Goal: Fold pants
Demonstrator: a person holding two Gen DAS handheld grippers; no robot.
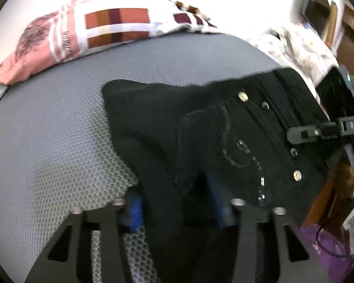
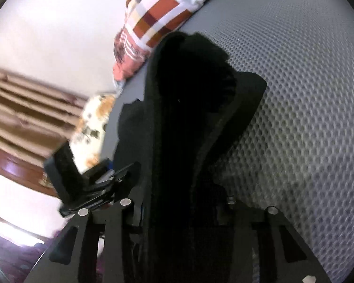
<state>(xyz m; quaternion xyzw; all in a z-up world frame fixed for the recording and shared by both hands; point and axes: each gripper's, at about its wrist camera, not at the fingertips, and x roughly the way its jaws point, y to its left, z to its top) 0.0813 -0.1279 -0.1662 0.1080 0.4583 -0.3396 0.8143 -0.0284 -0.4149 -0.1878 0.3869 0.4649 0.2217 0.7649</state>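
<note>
The left gripper (image 1: 177, 202) is clamped on a fold of the black pants (image 1: 214, 127), which lie bunched on the grey mesh mattress (image 1: 59, 129), back pocket up with pale stitching and brass rivets, a patterned pillow (image 1: 94, 28) behind. In the right wrist view, the right gripper (image 2: 177, 207) is closed on the pants (image 2: 188, 118), which rise as a dark, doubled ridge above the mattress (image 2: 306, 118).
</note>
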